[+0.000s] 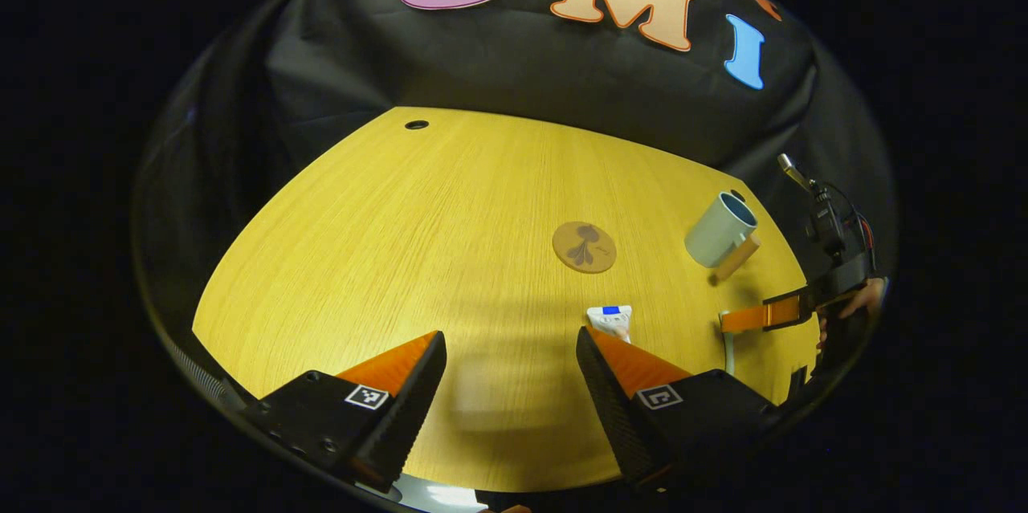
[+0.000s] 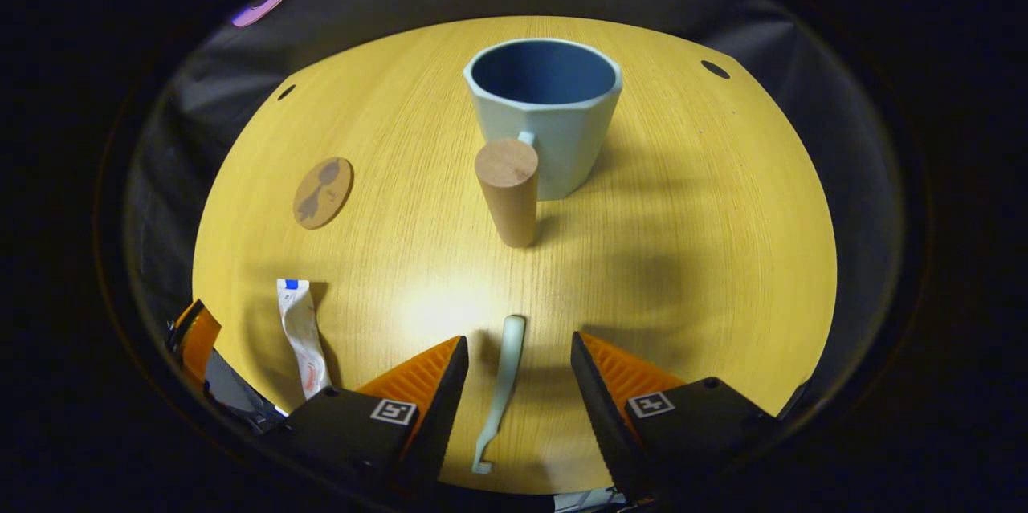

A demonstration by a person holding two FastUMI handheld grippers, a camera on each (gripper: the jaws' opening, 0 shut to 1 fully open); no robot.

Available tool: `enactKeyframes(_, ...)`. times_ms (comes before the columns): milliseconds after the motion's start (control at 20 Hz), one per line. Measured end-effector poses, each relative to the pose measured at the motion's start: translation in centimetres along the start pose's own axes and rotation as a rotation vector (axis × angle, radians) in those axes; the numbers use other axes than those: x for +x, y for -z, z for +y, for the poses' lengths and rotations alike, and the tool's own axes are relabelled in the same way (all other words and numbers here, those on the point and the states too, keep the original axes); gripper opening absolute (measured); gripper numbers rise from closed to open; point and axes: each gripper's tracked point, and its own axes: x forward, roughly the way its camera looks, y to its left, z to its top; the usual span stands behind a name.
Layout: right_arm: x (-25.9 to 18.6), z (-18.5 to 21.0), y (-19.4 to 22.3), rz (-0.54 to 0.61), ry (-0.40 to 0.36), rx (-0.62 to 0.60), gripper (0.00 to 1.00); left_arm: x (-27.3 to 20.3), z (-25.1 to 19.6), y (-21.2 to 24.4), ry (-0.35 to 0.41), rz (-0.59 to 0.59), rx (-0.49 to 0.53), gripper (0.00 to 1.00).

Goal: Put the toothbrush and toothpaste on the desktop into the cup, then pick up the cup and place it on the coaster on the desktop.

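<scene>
A pale green toothbrush (image 2: 502, 392) lies flat on the wooden desktop (image 2: 723, 216), between the open fingers of my right gripper (image 2: 518, 348), which do not touch it. Ahead stands the light blue cup (image 2: 546, 116), upright and empty, its wooden handle (image 2: 507, 192) facing me. The white toothpaste tube (image 2: 301, 336) lies to the left, and the round brown coaster (image 2: 323, 192) lies beyond it. In the left gripper view my left gripper (image 1: 510, 344) hangs open over bare desktop (image 1: 401, 216). The toothpaste (image 1: 610, 320) lies just past its right finger. The coaster (image 1: 584, 246) and the cup (image 1: 720, 230) lie farther off.
The right gripper (image 1: 727, 328) and the hand holding it sit at the desk's right edge in the left gripper view. The left gripper's orange finger (image 2: 197, 336) shows at the lower left of the right gripper view. Small cable holes (image 1: 416, 125) mark the far corners.
</scene>
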Motion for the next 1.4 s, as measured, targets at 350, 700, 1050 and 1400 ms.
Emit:
enactKeyframes(350,0.8,0.6,1.2,0.074,0.038,-0.075,0.46,0.0,-0.3,0.0,0.012,0.022,0.005,0.95)
enactKeyframes(700,1.0,0.7,1.1,0.085,0.024,-0.025,0.11,0.1,-1.1,0.1,0.039,0.051,0.021,0.95)
enactKeyframes(1050,0.6,0.7,1.7,0.052,-0.004,-0.004,0.09,1.0,-4.4,0.9,0.115,0.166,0.034,0.95)
enactKeyframes(1400,-3.7,-1.6,0.8,-0.069,-0.03,0.084,0.09,3.0,-9.0,2.0,0.15,0.31,0.019,0.95)
